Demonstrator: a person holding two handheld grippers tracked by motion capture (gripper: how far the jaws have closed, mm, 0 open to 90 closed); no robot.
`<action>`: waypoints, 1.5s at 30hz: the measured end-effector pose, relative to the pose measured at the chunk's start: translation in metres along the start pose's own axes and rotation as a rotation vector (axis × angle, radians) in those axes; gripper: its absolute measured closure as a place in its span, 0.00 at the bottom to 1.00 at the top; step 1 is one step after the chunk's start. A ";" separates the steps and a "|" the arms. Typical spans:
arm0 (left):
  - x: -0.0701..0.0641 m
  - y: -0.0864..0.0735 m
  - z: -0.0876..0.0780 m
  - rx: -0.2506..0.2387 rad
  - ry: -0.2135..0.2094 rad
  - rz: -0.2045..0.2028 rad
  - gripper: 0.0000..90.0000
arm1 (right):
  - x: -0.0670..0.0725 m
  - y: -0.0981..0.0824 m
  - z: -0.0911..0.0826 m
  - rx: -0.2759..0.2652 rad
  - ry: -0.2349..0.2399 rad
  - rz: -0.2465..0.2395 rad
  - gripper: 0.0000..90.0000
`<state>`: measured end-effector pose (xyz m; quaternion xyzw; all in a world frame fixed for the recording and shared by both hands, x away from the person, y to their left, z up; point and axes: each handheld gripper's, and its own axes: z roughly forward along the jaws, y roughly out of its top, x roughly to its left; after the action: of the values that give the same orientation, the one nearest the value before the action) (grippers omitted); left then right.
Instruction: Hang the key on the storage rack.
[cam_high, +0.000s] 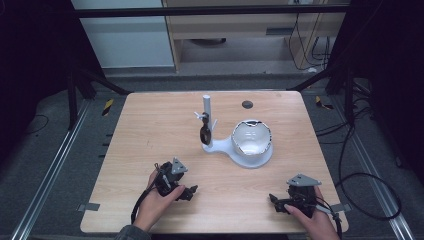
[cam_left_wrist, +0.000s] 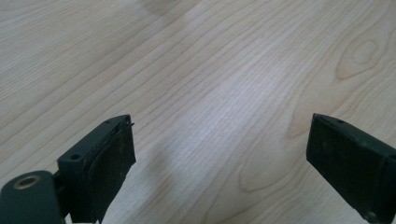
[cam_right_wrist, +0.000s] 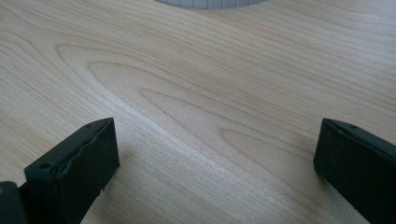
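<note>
A wooden bench (cam_high: 150, 125) stands in front of the person, and each hand holds one claw near its front edge. The left claw (cam_high: 187, 192) lies low over the wood at the front left, held by the left hand (cam_high: 159, 196), and it points to the right. In the left gripper view its two black jaws stand wide apart with only bare wood (cam_left_wrist: 210, 93) between them, so it is open and holds nothing. The right claw (cam_high: 276, 202) is at the front right in the right hand (cam_high: 311, 217), and it points to the left, toward the other one; the two are well apart. In the right gripper view its jaws are also spread wide over bare wood (cam_right_wrist: 210, 107), and nothing is between them. Near the middle of the bench, a little to the right, sits a white stand (cam_high: 220, 146) with an upright post (cam_high: 207, 107). A small dark object (cam_high: 204, 134) hangs from the post; I cannot tell what it is. A white bowl (cam_high: 251, 139) rests on the round part of the stand, to the right of the post. A dark round spot (cam_high: 247, 104) is in the wood behind the bowl. The ribbed white edge of the stand (cam_right_wrist: 210, 3) shows at the top of the right gripper view.
</note>
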<state>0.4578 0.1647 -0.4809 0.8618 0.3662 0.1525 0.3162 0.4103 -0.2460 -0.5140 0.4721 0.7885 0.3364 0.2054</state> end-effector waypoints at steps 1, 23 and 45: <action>0.004 -0.004 0.000 -0.009 0.006 -0.017 0.08 | 0.000 0.000 0.000 0.000 0.002 0.002 0.00; 0.033 -0.027 0.007 -0.043 0.054 -0.094 0.08 | 0.000 0.000 0.000 0.000 0.003 0.002 0.00; 0.036 -0.032 0.011 -0.078 0.063 -0.079 0.02 | 0.000 0.000 0.000 0.000 -0.001 0.001 0.00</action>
<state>0.4707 0.2028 -0.5090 0.8284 0.4036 0.1811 0.3436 0.4102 -0.2459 -0.5140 0.4724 0.7883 0.3364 0.2056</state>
